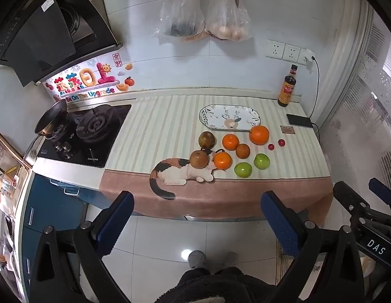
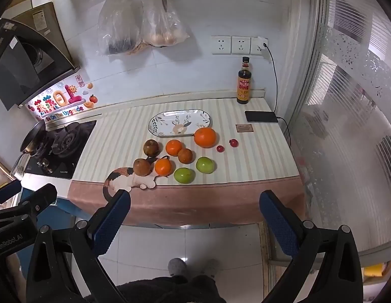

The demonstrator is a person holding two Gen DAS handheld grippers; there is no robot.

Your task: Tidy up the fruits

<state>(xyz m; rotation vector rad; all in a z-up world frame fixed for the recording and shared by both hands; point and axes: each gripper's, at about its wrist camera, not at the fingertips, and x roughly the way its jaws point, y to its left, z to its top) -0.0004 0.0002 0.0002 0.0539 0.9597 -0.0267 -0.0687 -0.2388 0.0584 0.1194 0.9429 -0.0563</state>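
Your left gripper (image 1: 195, 217) is spread wide with nothing between the blue pads, hanging over the floor tiles just short of the counter edge. Same deal with your right gripper (image 2: 195, 214): jaws wide apart, nothing held, parked in front of the pink border of the striped tablecloth (image 2: 258, 166).

Past the claws, all the fruit sits loose on the cloth. Nearest you are two green apples (image 2: 184, 175) (image 2: 205, 165), close together but not touching. Left of them, a small orange (image 2: 163, 166) sits right beside a brown round fruit (image 2: 142, 167), both over the printed cat's head. Behind those there's another brown fruit (image 2: 151, 148), a second small orange (image 2: 173, 147) and a darker orange one (image 2: 185, 156) just beside it. The big orange (image 2: 205, 137) touches the front rim of the oval floral plate (image 2: 157, 126), which has no fruit on it. Two tiny red fruits (image 2: 220, 148) (image 2: 233, 142) lie off to the right, apart from each other.

Further back you've got a dark sauce bottle (image 2: 244, 83) upright by the wall and a phone (image 2: 261, 116) plugged in. Gas stove (image 1: 94, 131) sits on the left.
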